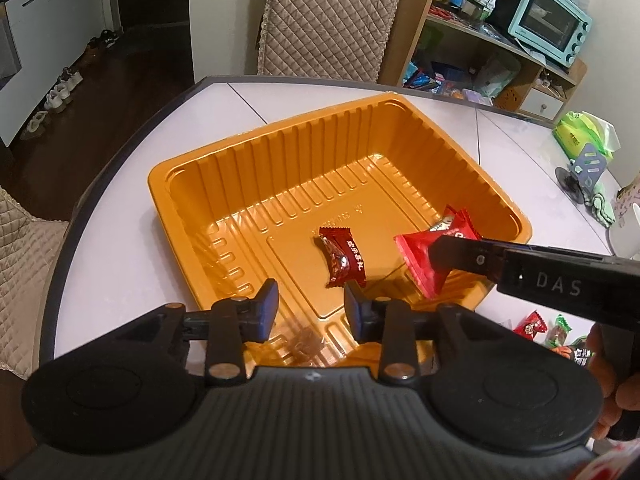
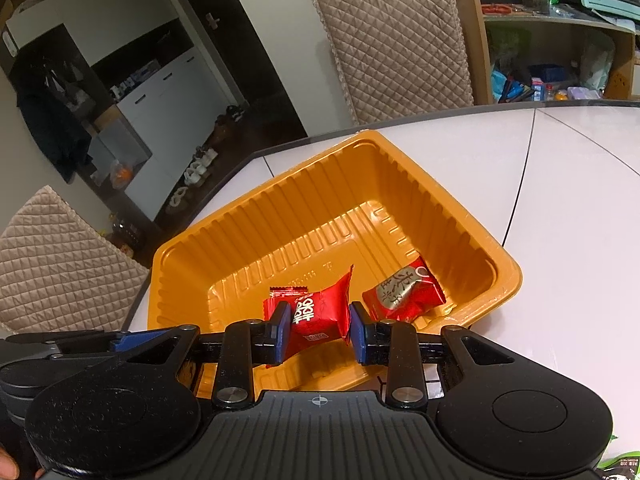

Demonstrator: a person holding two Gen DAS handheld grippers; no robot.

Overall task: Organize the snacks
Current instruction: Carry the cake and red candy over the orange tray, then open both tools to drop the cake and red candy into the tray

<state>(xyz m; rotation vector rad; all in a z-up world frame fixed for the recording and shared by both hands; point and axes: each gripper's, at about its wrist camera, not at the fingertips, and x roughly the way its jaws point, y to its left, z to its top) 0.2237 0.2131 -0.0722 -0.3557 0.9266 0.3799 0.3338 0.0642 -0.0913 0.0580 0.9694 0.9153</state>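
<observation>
An orange ribbed plastic tray point(image 1: 248, 168) sits on the white table; it also shows in the right wrist view point(image 2: 476, 236). A dark red candy packet point(image 1: 340, 256) lies flat on its floor, also seen in the right wrist view point(image 2: 404, 294). My right gripper point(image 2: 316, 330) is shut on a bright red snack packet point(image 2: 316, 316) and holds it above the tray's near side; in the left wrist view the packet point(image 1: 420, 260) hangs from that gripper point(image 1: 440, 254). My left gripper point(image 1: 310, 306) is open and empty, over the tray's near edge.
Loose snack packets point(image 1: 536, 326) lie on the table at the right, near the holder's hand. A green packet point(image 1: 580, 132) and a small stand point(image 1: 584, 168) sit at the far right. A quilted chair point(image 1: 328, 16) and a cluttered shelf point(image 1: 500, 52) stand behind the table.
</observation>
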